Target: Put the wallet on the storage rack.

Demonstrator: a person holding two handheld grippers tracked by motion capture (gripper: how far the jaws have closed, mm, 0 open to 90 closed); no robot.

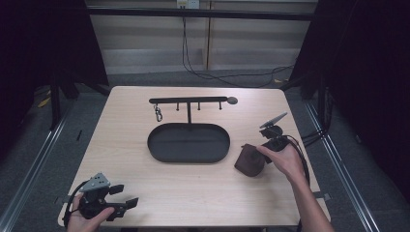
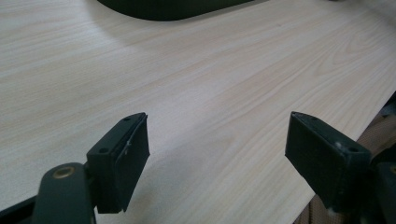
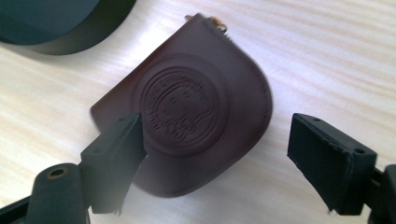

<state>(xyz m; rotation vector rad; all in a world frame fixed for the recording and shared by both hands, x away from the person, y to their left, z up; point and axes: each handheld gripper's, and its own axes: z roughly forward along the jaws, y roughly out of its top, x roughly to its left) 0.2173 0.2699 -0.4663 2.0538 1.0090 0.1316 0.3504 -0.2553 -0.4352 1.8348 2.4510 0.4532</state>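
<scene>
A dark brown leather pouch point(image 1: 250, 160) point(image 3: 196, 112) with an embossed round seal lies flat on the table, right of the black oval tray point(image 1: 188, 143). My right gripper point(image 1: 270, 141) point(image 3: 217, 158) is open just above it, jaws either side of the pouch's near end, not closed on it. My left gripper point(image 1: 123, 195) point(image 2: 217, 163) rests open near the table's front left corner over bare wood. A black hook rack point(image 1: 188, 101) stands behind the tray with a metal clasp point(image 1: 158, 114) hanging from its left end.
The tray's dark rim point(image 3: 51, 32) point(image 2: 168, 9) appears at the top of both gripper views. The table's front edge point(image 2: 327, 186) runs close to the left gripper. Cables point(image 1: 203, 72) lie on the floor behind the table.
</scene>
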